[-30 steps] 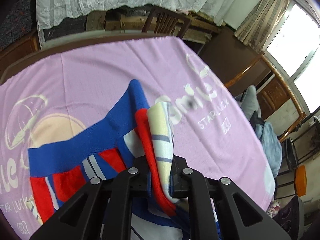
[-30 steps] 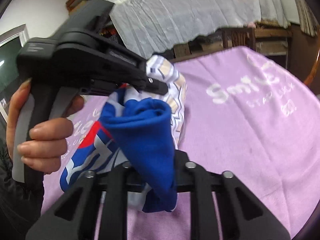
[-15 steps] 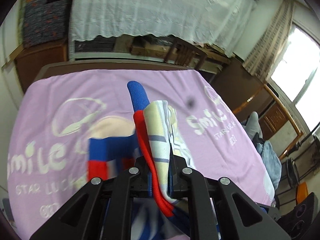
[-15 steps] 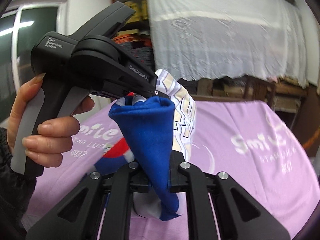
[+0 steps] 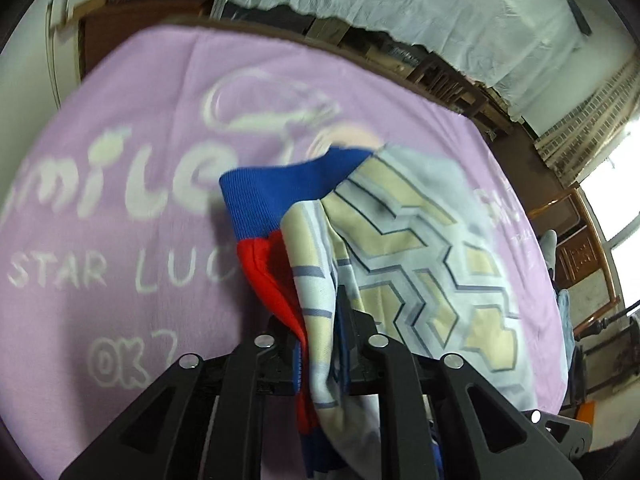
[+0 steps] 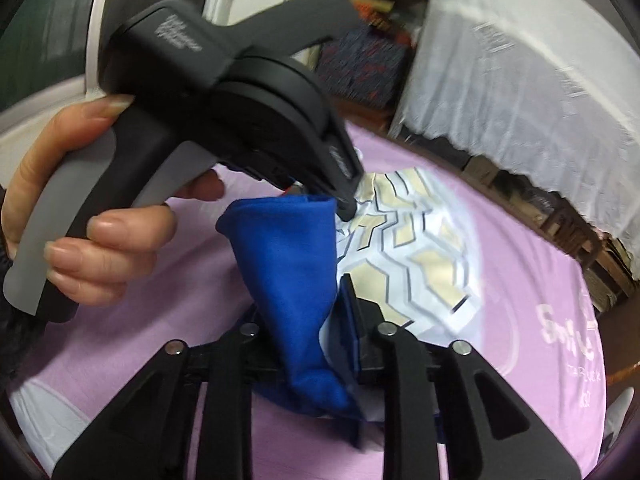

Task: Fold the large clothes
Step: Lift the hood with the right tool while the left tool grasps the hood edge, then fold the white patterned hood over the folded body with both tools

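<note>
Fabric bunched between the jaws of the left gripper (image 5: 322, 344) in the left wrist view: a garment (image 5: 404, 248) with blue cuff, red band and pale cream-and-grey hexagon print, pinched tight, draping to the right over the lilac blanket (image 5: 120, 152) spread on the desk. Compared with 1 second ago, lower and nearer the blanket's printed lettering, with the hexagon side now fanned out wide instead of hanging as a narrow strip; much motion blur. Over to the right wrist view: a blue fold of the same garment (image 6: 288, 280) between the jaws of the right gripper (image 6: 310, 344), which have just been opening a little yet appear to press on the cloth still. Just beyond, a hand (image 6: 80, 216) around the left gripper's handle, its tip right against the blue fold and the patterned panel. Rolled markedly against the earlier frame. Likely risk: with the right jaws easing while both ends travel fast, the blue fold could slip out, dropping 1 corner and leaving the fold skewed or bunched on the blanket.
</note>
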### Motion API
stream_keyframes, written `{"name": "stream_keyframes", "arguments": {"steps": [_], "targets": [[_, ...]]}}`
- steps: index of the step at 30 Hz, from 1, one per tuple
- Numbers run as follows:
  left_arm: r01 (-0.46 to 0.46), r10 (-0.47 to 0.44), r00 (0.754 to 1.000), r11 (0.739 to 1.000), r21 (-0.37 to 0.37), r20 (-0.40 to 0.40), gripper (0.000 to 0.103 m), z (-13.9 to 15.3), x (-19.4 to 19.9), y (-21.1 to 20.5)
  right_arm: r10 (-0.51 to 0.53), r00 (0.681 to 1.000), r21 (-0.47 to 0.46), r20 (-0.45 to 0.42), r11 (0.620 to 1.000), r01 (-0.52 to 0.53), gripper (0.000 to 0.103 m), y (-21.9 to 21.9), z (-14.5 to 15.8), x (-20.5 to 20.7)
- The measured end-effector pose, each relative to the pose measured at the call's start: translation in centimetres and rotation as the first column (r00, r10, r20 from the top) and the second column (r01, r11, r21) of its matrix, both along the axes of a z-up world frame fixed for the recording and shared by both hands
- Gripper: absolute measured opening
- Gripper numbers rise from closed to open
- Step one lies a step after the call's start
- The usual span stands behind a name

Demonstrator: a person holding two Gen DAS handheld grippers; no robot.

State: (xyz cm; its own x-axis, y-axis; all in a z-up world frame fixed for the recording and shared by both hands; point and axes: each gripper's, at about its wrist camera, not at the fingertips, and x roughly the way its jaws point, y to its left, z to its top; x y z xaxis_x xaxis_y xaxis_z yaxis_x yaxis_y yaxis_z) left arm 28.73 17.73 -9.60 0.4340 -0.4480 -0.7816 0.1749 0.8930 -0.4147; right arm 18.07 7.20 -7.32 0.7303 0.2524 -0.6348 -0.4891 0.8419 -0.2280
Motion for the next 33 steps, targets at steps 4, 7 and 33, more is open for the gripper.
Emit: {"name": "stream_keyframes", "arguments": {"steps": [4,7,33], "targets": [[-0.009,0.009,1.0,1.0,0.018,0.006,0.028,-0.1,-0.3,0.6,0.048,0.999,-0.107,-0.019,0.993,-0.05,0.033,2.1,-2.8,-0.1],[-0.045,0.044,0.999,0.997,0.066,0.01,0.047,-0.2,-0.5,0.9,0.066,0.998,-0.112,-0.02,0.991,-0.067,0.04,2.4,-3.5,-0.2],[-0.147,0.109,0.961,0.98,0.133,0.255,0.045,9.2,-3.7,-2.7,0.0,1.0,0.354,-0.023,0.935,0.008,0.033,-10.2,7.3,0.2]]}}
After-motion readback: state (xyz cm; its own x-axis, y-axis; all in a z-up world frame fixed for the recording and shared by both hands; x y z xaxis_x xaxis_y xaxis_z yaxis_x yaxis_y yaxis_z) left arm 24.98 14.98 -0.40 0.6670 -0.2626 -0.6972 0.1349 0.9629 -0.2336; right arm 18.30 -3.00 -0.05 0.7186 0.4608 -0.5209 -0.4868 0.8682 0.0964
